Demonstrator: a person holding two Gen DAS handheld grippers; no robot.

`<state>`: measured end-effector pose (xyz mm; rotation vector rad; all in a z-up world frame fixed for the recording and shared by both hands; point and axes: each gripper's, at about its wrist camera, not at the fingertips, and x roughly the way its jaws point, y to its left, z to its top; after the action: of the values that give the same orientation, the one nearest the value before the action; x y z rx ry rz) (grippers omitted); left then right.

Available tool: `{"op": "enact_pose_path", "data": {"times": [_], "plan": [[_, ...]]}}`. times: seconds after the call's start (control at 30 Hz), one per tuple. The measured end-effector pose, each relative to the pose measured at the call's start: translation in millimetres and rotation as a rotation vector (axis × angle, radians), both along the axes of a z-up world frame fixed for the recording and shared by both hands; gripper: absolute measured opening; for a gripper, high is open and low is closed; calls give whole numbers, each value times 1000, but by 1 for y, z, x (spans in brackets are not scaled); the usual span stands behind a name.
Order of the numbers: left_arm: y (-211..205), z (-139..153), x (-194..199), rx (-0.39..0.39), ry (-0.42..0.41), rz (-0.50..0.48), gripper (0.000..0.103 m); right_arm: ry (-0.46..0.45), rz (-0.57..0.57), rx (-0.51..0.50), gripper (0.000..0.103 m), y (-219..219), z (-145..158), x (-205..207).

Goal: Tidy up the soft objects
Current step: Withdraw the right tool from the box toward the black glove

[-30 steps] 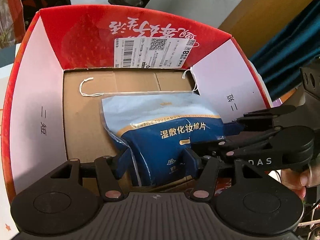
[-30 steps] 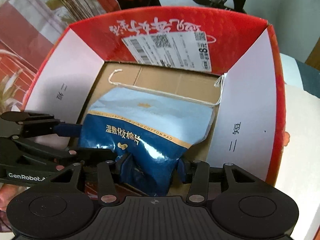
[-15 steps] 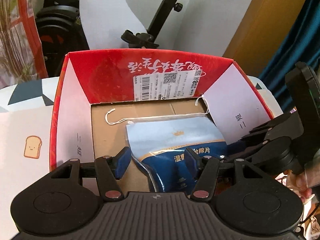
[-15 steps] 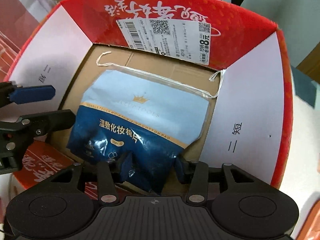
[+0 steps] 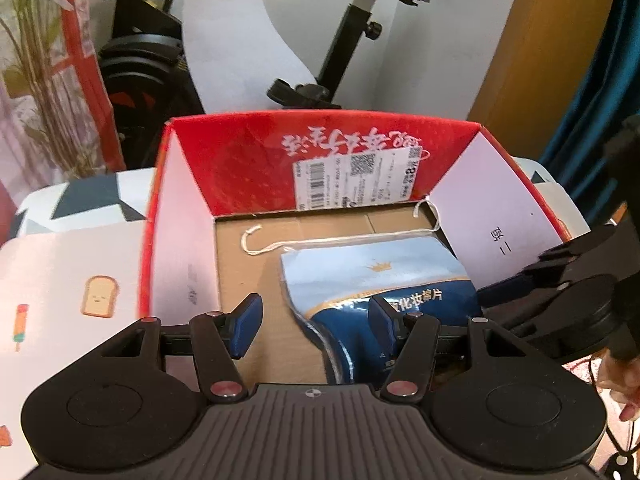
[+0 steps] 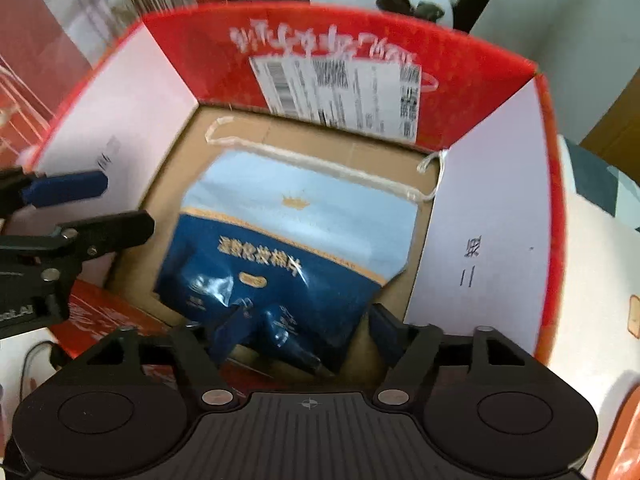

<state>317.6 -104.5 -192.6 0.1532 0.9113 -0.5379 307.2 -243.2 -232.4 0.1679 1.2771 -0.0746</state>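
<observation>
Pouch [image 6: 288, 256] of cotton pads is laid flat in the red box [image 6: 320, 40]; judged light, soft, slippery-filmed. Right gripper [image 6: 304, 332] jaws are opening, its lower edge between them; left gripper [image 5: 316, 320] jaws stand spread, empty. A regrip is best taken at the sealed edge.

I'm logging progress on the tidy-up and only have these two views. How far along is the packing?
Done: the blue cotton-pad pouch lies on the cardboard floor of the red box, drawstring trailing behind it. In hand: the right gripper has its jaws opening, the pouch's lower edge between them; the left gripper is open and holds nothing. Left: pulling both grippers clear. No other soft items show, so I can't tell what remains.
</observation>
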Motion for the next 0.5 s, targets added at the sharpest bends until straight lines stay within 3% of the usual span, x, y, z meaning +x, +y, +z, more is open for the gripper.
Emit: {"op": "enact_pose_path", "data": {"times": [0.07, 0.5], "plan": [[2, 4, -3, 14, -12, 8, 61, -54, 10, -13, 77, 2, 11, -7], [25, 28, -37, 58, -86, 19, 61, -374, 4, -55, 77, 1, 70, -73]]}}
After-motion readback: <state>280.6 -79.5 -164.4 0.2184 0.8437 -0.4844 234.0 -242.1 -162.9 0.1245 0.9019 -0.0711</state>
